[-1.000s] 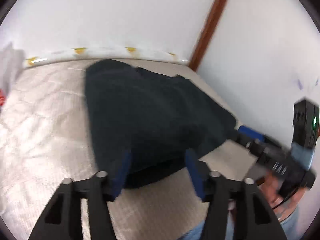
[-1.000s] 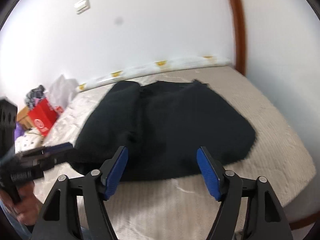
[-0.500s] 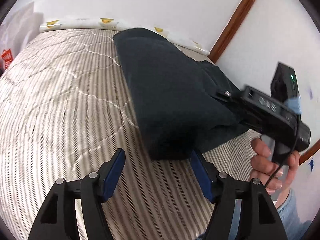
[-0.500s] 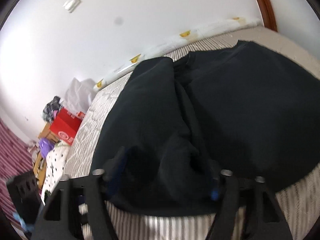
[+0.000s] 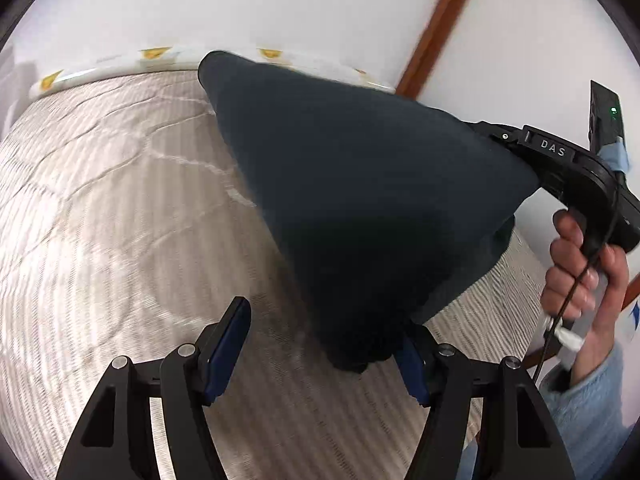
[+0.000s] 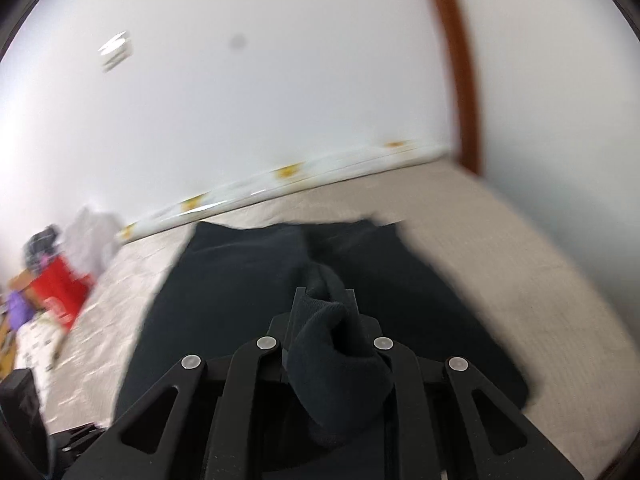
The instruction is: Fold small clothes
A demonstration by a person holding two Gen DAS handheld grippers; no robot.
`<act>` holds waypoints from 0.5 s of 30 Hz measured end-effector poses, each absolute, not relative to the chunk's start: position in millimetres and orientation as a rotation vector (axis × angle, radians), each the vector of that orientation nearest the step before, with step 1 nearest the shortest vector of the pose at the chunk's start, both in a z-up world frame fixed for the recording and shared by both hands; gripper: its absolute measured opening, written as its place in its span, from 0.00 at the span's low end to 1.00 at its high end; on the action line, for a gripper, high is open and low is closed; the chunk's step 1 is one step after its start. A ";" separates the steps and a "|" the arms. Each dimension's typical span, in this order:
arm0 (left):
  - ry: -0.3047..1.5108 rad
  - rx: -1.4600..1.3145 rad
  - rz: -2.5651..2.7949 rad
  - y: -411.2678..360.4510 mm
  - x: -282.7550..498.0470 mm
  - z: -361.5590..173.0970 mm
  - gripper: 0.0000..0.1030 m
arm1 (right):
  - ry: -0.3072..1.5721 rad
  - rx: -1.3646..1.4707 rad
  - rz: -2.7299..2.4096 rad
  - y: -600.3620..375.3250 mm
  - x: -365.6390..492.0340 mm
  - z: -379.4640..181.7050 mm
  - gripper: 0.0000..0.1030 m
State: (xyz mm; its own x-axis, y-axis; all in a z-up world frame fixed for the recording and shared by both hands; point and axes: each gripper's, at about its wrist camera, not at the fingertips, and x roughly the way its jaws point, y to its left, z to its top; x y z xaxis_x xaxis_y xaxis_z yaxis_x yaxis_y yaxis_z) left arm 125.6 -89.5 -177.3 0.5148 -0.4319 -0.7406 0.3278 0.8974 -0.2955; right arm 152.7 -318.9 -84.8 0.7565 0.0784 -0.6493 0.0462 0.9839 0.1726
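Observation:
A dark navy garment (image 5: pixel 360 200) lies on the striped mattress (image 5: pixel 100 220), one side pulled up into a tent. My right gripper (image 6: pixel 325 294) has its jaws closing, and the pads pinch a bunched fold of the garment (image 6: pixel 240 288). In the left wrist view a hand (image 5: pixel 580 272) holds that gripper's handle (image 5: pixel 592 192) at the cloth's raised right corner. My left gripper (image 5: pixel 322 320) stands open low over the mattress. The garment's hanging near corner covers the tip of its right finger (image 5: pixel 412 364); the left finger (image 5: pixel 228 340) is bare.
A white roll with yellow prints (image 5: pixel 120 64) runs along the wall at the mattress's far edge. Brown wooden trim (image 5: pixel 440 20) stands in the corner. A red box (image 6: pixel 60 292) and a heap of clothes (image 6: pixel 92 236) sit beyond the mattress's left side.
The right gripper went from wide open to pinched on the garment's near edge and lifted it into a tent. The left gripper came down closer to the hanging corner.

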 end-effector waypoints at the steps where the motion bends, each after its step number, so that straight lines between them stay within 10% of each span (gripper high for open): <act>1: 0.925 -0.117 -0.476 -97.9 127.2 -177.2 0.64 | 0.709 0.178 -0.013 -333.9 150.1 -84.3 0.14; 12: 0.907 0.010 -0.446 -155.5 131.5 -175.9 0.56 | 0.821 0.195 -0.104 -394.9 135.3 -128.9 0.19; 15: 0.906 -0.006 -0.438 -148.7 130.6 -170.9 0.44 | 0.822 0.228 -0.139 -403.5 125.6 -127.7 0.44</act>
State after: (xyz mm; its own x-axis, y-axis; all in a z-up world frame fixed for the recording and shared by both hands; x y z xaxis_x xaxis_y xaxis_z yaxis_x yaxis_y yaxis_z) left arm 130.6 -148.7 -170.9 0.5349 -0.3706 -0.7593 0.3656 0.9117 -0.1874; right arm 125.6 -403.5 -127.7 0.6734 -0.0342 -0.7385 0.2105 0.9664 0.1472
